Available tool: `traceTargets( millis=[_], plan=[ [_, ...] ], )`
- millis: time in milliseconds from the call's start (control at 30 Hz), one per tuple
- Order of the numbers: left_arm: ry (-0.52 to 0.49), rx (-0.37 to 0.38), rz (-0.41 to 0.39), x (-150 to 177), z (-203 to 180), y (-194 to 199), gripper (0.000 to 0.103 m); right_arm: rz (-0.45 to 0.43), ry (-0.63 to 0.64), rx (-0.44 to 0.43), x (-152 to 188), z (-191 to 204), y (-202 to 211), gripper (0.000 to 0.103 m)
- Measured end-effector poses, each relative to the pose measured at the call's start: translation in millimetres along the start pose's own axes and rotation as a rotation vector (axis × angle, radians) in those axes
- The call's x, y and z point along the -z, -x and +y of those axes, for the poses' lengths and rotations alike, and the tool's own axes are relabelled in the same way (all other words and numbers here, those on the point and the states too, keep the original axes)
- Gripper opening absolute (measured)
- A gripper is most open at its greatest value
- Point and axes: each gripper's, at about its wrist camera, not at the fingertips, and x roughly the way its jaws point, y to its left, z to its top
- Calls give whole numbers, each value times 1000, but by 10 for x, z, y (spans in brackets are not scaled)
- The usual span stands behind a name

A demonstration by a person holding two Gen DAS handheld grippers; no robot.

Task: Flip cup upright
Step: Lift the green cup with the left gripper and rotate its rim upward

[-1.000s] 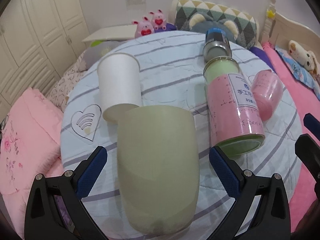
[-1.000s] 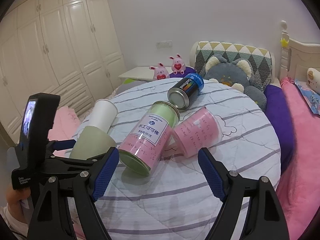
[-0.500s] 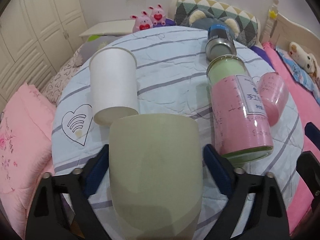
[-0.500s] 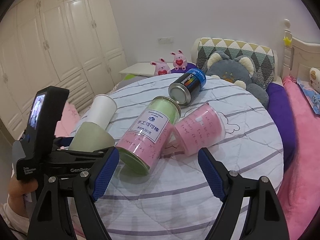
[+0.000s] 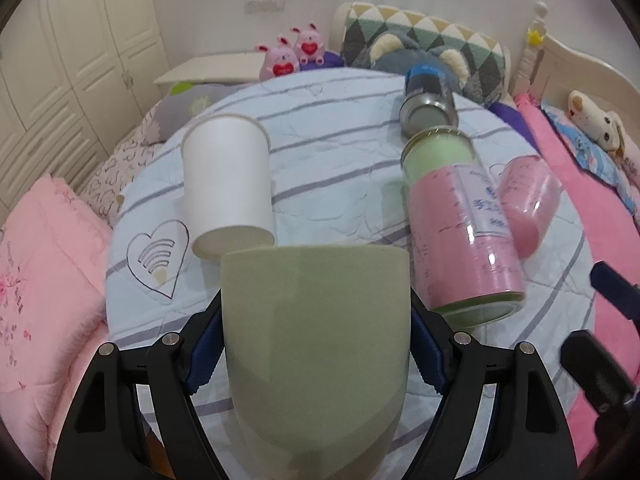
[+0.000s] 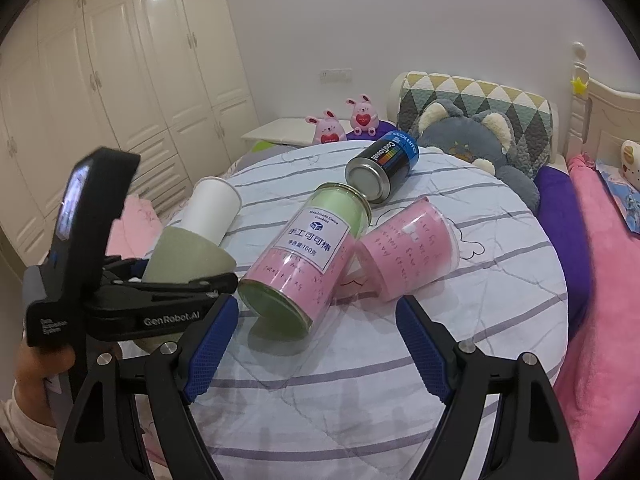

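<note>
The green cup (image 5: 316,360) lies on its side at the near left edge of the round table (image 5: 340,168), caught between the blue pads of the left gripper (image 5: 316,344), which has closed against its two flanks. Its long axis runs straight along the gripper's fingers: the narrower rounded base points back toward the left wrist camera and the wider end faces away, toward the white paper cup (image 5: 228,184) that lies on its side just beyond it, apparently touching or nearly so. From the right wrist view the green cup (image 6: 188,256) shows tilted above the left gripper's black frame, with the white paper cup (image 6: 212,210) right behind it.

The right gripper (image 6: 316,340) hangs with its fingers wide apart and nothing between them, well off to the right of the cup, facing the pink-and-green jar (image 6: 304,256), the pink cup (image 6: 408,248) and the black can (image 6: 380,168), all lying down.

Since cup and fingers share one axis, the upright turn would likely come from pitching the left wrist so the base swings under. The paper cup crowding the far end is the thing most likely to be knocked
</note>
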Motion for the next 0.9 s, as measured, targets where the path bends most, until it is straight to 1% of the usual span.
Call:
traceTargets(
  millis=[200,567,900],
  plan=[
    [-8,8,-67,-31,-17,148,81,7,-5,-7,25,16,-2,83],
    [-13,24,-137,-80,-27,275,81,-10,-14,8,24,18,57,83],
    [-19,27,-134,-57,-51,246,81,-1,-18,10,29,15,46,83]
  ],
)
